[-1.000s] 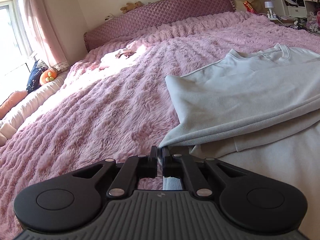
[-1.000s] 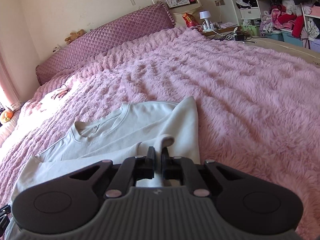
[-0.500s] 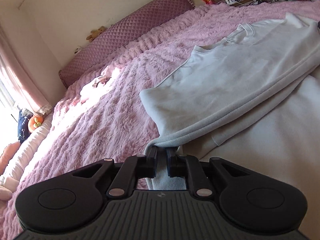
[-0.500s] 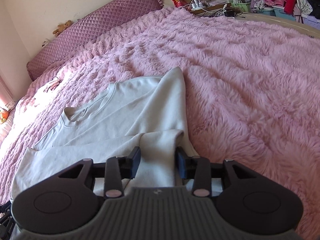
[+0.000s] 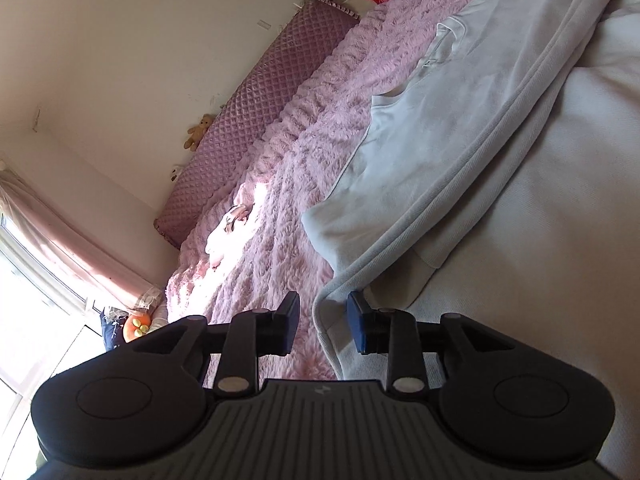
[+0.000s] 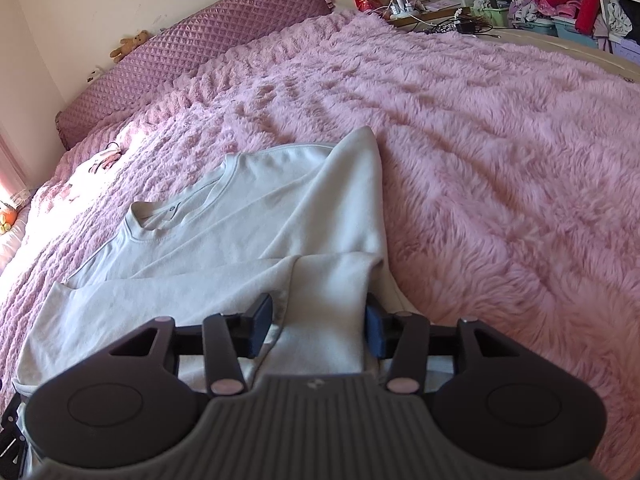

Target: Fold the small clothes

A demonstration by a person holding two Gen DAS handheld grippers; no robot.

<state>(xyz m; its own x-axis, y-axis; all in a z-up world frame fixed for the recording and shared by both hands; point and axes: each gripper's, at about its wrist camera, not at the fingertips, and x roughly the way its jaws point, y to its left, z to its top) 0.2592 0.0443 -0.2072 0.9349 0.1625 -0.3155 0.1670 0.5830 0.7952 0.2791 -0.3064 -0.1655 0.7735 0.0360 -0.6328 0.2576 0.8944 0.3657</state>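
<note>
Both grippers, left (image 5: 319, 322) and right (image 6: 319, 320), are opening, fingers clear of the pale sweatshirt (image 6: 248, 240) between them; pink blanket (image 6: 480, 140) and quilted headboard (image 6: 192, 52) lie beyond.

A pale grey-white sweatshirt (image 6: 256, 240) lies spread on the fluffy pink blanket (image 6: 500, 160), its round collar towards the headboard. One side is folded inwards over the body, and a sleeve lies across the chest with its cuff near the right edge. In the left view its ribbed hem edge (image 5: 452, 208) is doubled over the lower part.
</note>
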